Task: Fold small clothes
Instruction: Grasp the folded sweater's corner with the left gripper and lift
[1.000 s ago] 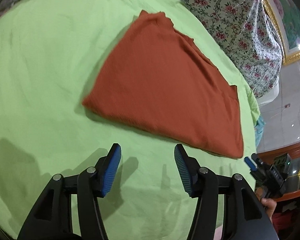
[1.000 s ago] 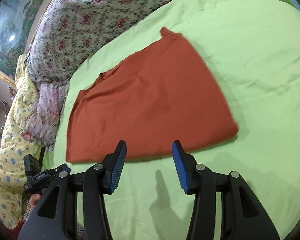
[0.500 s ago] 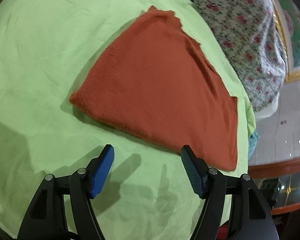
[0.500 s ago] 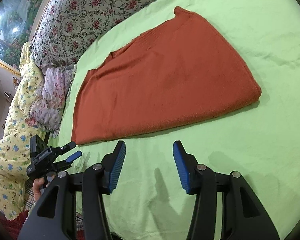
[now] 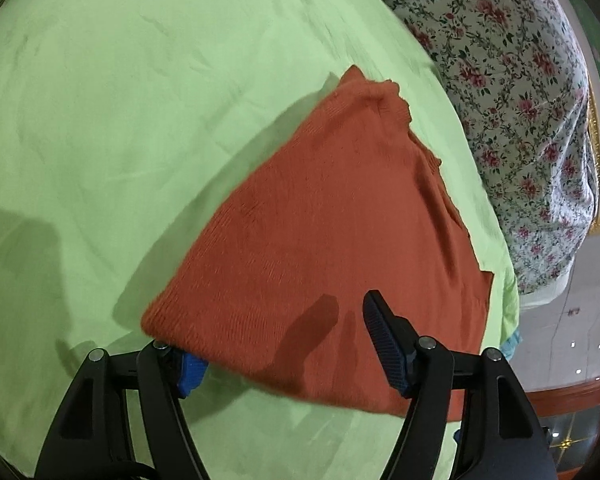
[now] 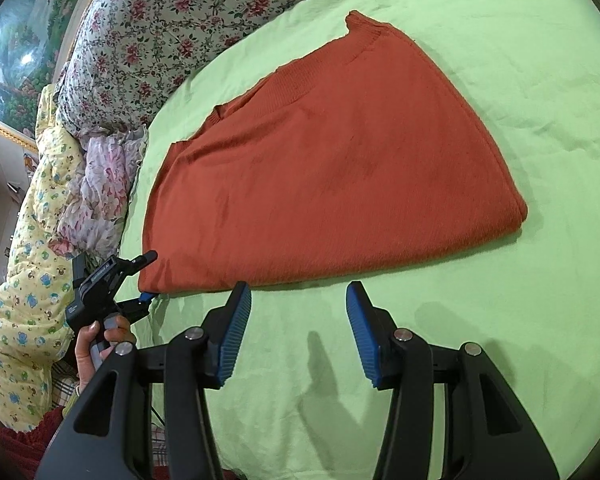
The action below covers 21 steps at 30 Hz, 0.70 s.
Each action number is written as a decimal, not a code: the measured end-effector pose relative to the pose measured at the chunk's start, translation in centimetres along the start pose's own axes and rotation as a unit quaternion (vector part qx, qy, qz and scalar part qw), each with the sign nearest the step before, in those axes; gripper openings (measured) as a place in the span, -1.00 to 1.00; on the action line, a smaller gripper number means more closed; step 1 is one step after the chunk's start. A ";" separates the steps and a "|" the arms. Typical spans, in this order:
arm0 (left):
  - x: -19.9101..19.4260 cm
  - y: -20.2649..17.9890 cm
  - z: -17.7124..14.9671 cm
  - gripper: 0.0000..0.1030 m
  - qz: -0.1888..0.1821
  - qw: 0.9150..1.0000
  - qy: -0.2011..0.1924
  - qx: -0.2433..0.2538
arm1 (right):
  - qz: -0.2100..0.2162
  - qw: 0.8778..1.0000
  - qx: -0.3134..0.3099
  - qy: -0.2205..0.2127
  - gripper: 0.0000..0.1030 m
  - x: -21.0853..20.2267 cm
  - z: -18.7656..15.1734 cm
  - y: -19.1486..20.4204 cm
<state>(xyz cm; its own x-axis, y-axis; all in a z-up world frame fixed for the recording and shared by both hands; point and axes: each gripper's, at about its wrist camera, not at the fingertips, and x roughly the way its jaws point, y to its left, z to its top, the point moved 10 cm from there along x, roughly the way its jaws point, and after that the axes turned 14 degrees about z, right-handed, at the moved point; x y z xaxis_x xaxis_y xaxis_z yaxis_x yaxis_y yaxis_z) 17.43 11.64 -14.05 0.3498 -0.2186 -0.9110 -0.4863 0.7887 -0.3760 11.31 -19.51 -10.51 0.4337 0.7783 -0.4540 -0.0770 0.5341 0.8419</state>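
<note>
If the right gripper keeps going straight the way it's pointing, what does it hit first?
Probably the green sheet just short of the orange garment; the right gripper is open and tilted down toward the near hem, though depth is hard to judge.

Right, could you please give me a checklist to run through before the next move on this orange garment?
1. Left gripper astride the orange garment at its near corner: ok, one jaw under, one over; the jaws have just been opening and are not pressing.
2. Right gripper on the garment: not ok, jaws open over the green sheet, nothing between them.
3. Garment lying flat: ok.
4. All layers above the left lower jaw: cannot tell.
</note>
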 end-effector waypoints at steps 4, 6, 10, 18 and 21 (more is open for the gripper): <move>-0.1 -1.1 0.4 -0.07 0.024 0.999 -0.018 0.032 | 0.002 1.000 0.006 0.001 -0.01 0.2 0.8 -0.6; -0.1 -1.7 0.6 -0.53 0.030 0.998 -0.021 0.046 | 0.003 1.000 0.006 0.002 -0.01 0.3 1.4 -0.8; -1.6 -4.0 0.8 -0.72 0.039 0.993 -0.052 0.098 | 0.008 1.000 0.005 -0.001 -0.01 0.4 2.6 -1.1; -5.3 -13.2 -1.0 -0.76 0.000 0.970 -0.107 0.220 | 0.017 1.000 0.009 -0.019 -0.01 -0.1 5.8 -1.8; -6.1 -17.7 -3.2 -0.79 -0.030 0.953 -0.117 0.279 | 0.019 0.999 0.009 -0.027 -0.01 -0.3 7.3 -2.1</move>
<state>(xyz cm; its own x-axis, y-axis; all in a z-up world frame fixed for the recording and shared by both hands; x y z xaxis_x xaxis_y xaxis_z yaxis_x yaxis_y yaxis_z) 21.36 -2.81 -2.40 0.5635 -0.1905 -0.8038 0.0193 0.9758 -0.2177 17.86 -23.32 -10.01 0.4784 0.7788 -0.4058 -0.0784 0.4981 0.8636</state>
